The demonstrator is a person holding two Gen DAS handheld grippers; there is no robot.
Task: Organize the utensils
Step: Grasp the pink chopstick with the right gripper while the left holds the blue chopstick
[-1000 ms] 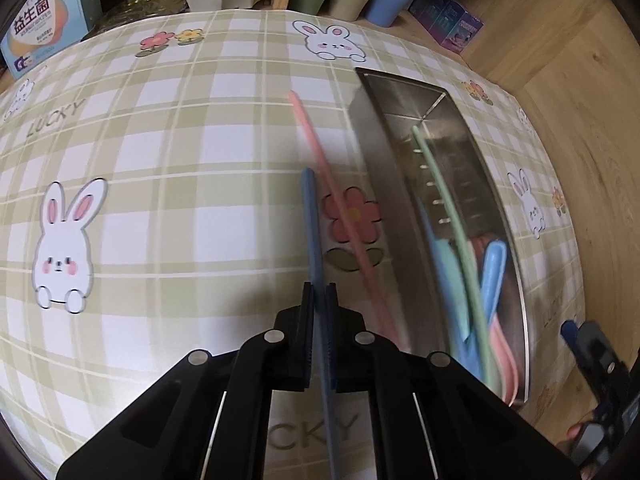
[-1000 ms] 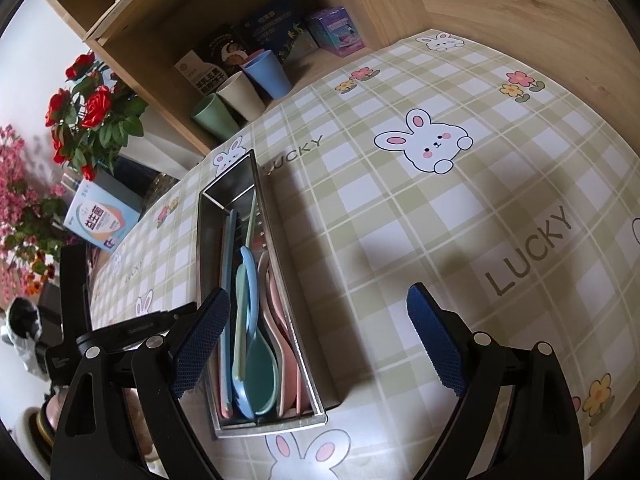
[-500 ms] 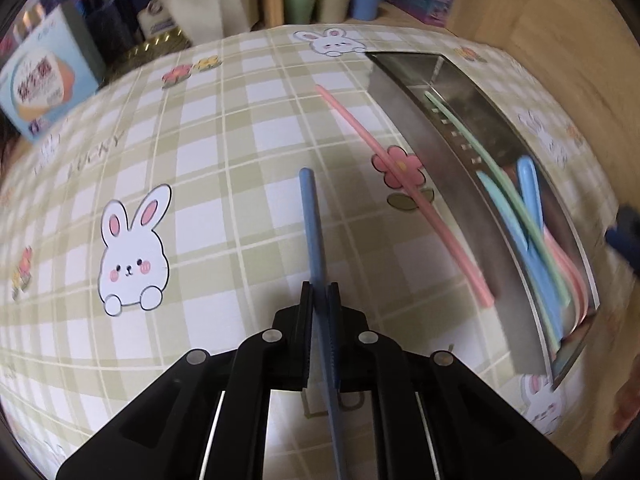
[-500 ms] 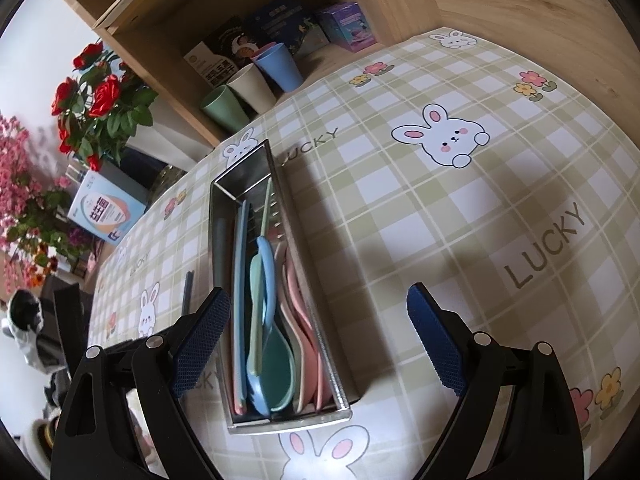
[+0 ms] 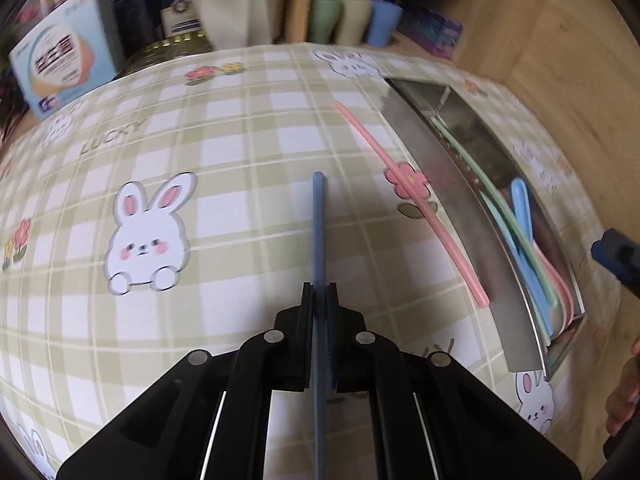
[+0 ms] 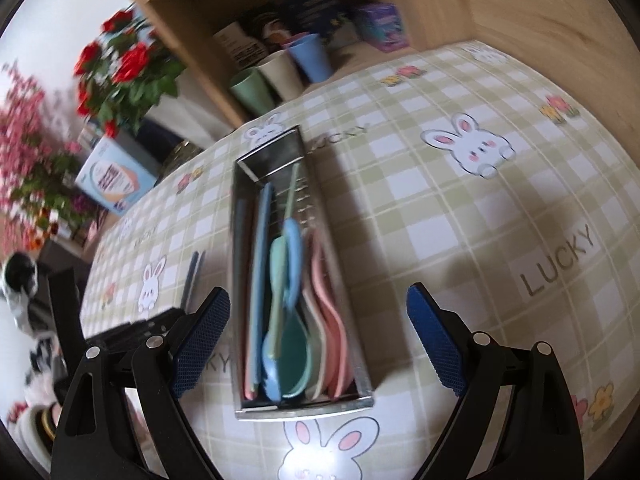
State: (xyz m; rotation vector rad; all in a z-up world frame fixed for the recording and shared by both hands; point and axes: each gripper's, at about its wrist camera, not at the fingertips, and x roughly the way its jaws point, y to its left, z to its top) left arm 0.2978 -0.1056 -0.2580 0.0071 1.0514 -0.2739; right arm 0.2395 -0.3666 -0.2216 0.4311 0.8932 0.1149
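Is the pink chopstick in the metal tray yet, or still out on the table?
Out. The pink chopstick lies flat on the checked tablecloth, alongside the long metal tray's outer wall, outside its rim.

- The tablecloth [image 6: 500, 200] carries the printed word "LUCKY" in grey capitals, legible at three places in the right wrist view: lower right, beside the far end of the metal tray [image 6: 304, 404], and on the left.
- The same "LUCKY" print shows once in the left wrist view.
- The light-blue box [image 5: 60, 64] bears large dark characters; blurred, not legible.
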